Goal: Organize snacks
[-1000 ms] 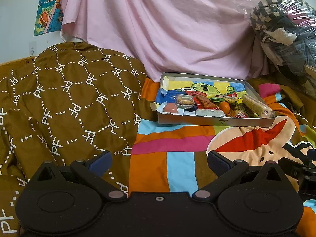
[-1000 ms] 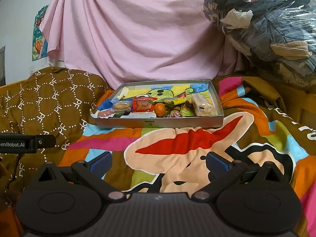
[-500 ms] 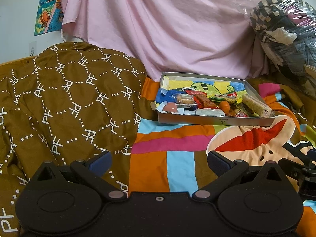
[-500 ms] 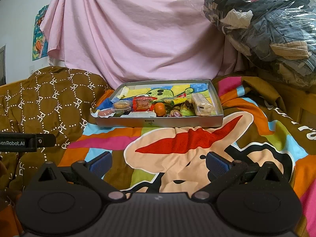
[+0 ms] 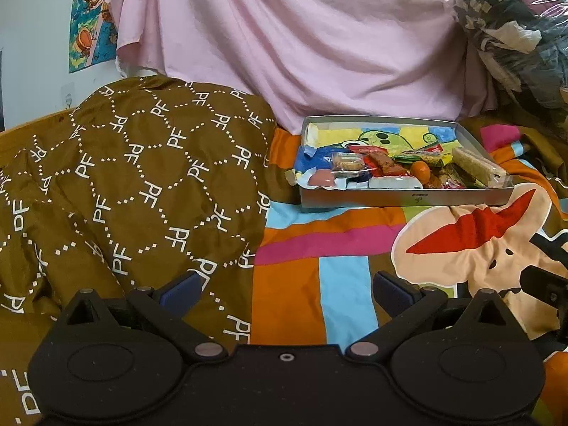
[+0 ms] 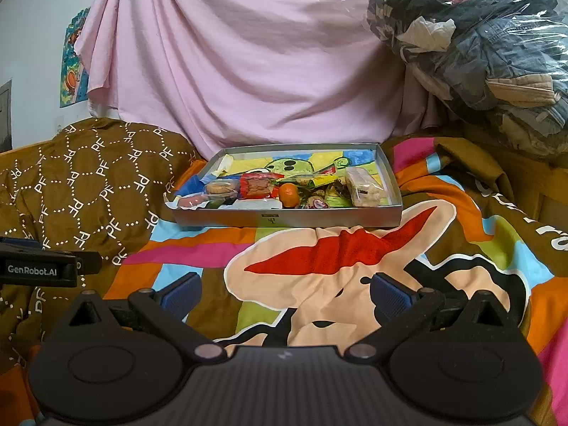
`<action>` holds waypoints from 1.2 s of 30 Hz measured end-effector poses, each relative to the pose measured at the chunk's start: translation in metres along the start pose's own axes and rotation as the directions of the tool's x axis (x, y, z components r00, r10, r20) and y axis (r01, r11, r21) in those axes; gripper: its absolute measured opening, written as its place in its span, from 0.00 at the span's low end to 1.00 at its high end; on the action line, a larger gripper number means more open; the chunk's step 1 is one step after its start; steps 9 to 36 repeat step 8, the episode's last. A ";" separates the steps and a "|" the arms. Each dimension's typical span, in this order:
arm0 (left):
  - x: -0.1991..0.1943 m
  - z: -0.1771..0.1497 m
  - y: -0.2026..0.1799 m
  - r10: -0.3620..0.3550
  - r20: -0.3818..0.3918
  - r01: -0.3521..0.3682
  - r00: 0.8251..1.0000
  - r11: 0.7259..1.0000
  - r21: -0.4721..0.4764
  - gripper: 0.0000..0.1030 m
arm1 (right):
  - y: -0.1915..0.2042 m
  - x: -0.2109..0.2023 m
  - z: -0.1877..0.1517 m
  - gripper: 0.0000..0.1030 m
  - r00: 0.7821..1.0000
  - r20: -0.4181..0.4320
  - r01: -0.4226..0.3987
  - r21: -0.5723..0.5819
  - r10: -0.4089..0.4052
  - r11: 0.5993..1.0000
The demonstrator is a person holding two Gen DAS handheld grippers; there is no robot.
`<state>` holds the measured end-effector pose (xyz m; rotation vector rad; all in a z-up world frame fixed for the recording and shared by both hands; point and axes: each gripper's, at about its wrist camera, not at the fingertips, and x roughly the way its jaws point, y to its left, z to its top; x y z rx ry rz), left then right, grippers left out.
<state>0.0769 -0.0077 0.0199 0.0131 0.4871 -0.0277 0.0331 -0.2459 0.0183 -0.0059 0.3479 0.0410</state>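
Note:
A shallow grey tray (image 5: 408, 198) (image 6: 284, 217) lies on the bed ahead, with several snacks piled along its near side: an orange fruit (image 5: 420, 170) (image 6: 289, 194), a cookie pack (image 5: 346, 160) (image 6: 216, 189), a red wrapper (image 6: 257, 185) and a pale wrapped bar (image 5: 477, 167) (image 6: 364, 189). My left gripper (image 5: 285, 289) is open and empty, low over the bedding, well short of the tray. My right gripper (image 6: 284, 291) is open and empty too, also well short. The left gripper's body (image 6: 39, 266) shows at the left of the right wrist view.
A brown patterned duvet (image 5: 124, 177) is bunched at the left. A colourful cartoon bedspread (image 6: 337, 255) covers the bed. A pink sheet (image 5: 301, 35) hangs behind the tray. A plastic-wrapped bundle of clothes (image 6: 479, 46) sits at the back right.

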 end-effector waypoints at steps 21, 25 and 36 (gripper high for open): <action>0.001 0.000 0.000 0.002 -0.003 -0.002 1.000 1.000 -0.007 0.99 | 0.000 0.000 0.000 1.00 1.000 -0.001 0.000 0.000 0.000 1.000; 0.001 0.000 0.000 0.002 -0.003 -0.002 1.000 1.000 -0.007 0.99 | 0.000 0.000 0.000 1.00 1.000 -0.001 0.000 0.000 0.000 1.000; 0.001 0.000 0.000 0.002 -0.003 -0.002 1.000 1.000 -0.007 0.99 | 0.000 0.000 0.000 1.00 1.000 -0.001 0.000 0.000 0.000 1.000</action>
